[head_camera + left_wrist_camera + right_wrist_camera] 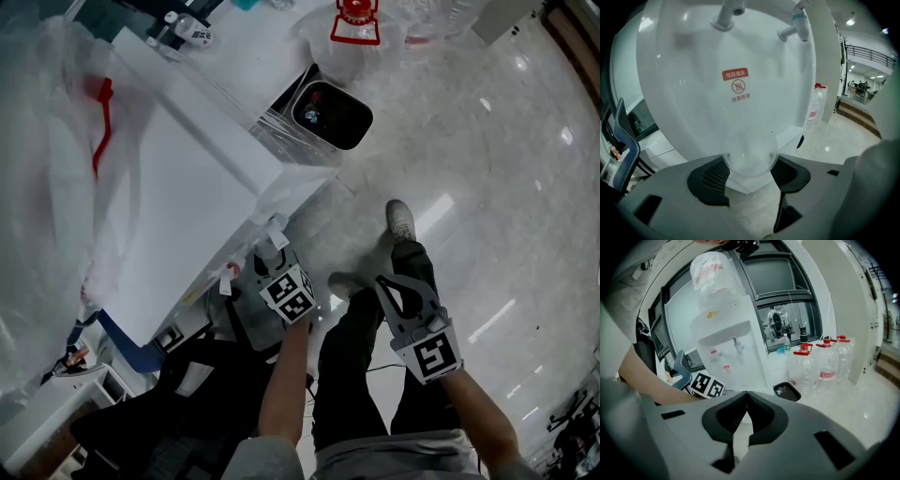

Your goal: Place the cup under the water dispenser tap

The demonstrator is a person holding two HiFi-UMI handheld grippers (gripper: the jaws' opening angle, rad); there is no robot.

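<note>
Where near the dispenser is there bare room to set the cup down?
The dispenser's recess under the two taps is bare for the cup, as is the floor between bin and shoe. Bottles crowd the floor beyond it.

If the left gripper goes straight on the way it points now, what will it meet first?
Probably the water dispenser's white front panel, below the taps, near the red label. The clear cup in its jaws would touch first; depth is unclear.
</note>
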